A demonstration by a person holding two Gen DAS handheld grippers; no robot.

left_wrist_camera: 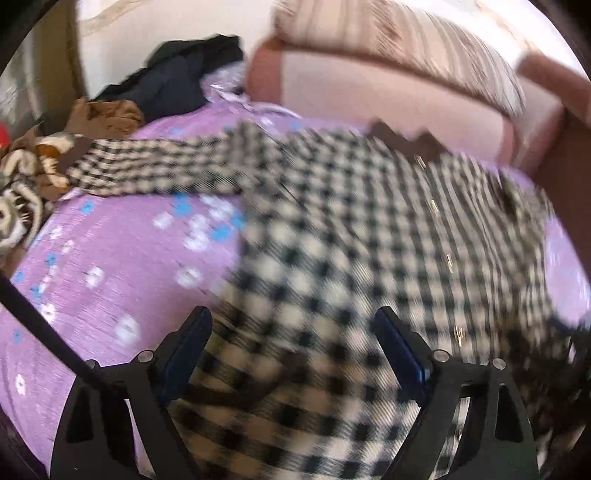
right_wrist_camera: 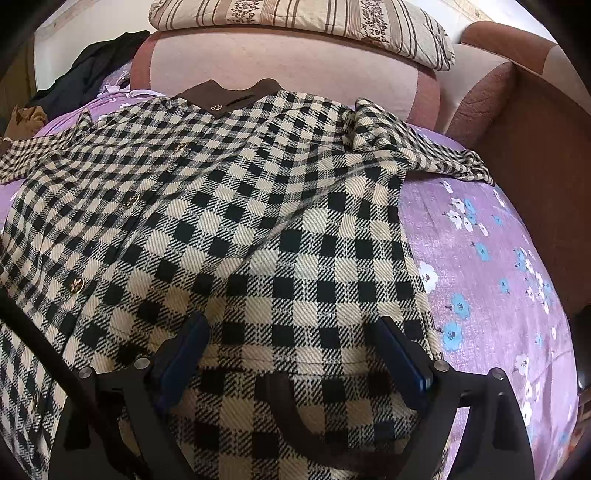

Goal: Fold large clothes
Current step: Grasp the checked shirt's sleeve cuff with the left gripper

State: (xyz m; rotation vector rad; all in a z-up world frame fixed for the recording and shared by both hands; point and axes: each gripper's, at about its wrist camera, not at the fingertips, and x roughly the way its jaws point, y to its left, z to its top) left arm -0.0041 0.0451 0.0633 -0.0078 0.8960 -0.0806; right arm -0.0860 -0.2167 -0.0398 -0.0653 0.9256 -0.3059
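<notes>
I have the checked coat [right_wrist_camera: 236, 221] spread front-up on the purple flowered sheet [right_wrist_camera: 491, 266], and I place everything else from that coat. Its brown collar [right_wrist_camera: 229, 96] lies at the far end, touching the base of the pink sofa back [right_wrist_camera: 288, 66], and a row of gold buttons [right_wrist_camera: 76, 284] runs down the front on the left half as my right camera sees it. One sleeve [right_wrist_camera: 417, 147] is bunched at the coat's far right shoulder and trails out over the sheet toward the brown armrest [right_wrist_camera: 535, 166]. The other sleeve [left_wrist_camera: 147, 170] stretches away from the coat's left shoulder, reaching toward a heap of brown and cream patterned cloth [left_wrist_camera: 33, 173] at the sheet's left edge.

My right gripper [right_wrist_camera: 291, 336] hangs over the near hem of the coat with its blue-padded fingers [right_wrist_camera: 397, 354] wide apart, checked cloth showing between them but nothing pinched. My left gripper [left_wrist_camera: 293, 328] is over the coat's near left part, its view smeared with blur; its jaws also stand spread, cloth showing between and under them, and I see no pad pressing on it.

Beyond the coat's far left shoulder lies a dark garment [left_wrist_camera: 177, 81], and a striped cushion [right_wrist_camera: 295, 26] sits on top of the sofa back above the collar
</notes>
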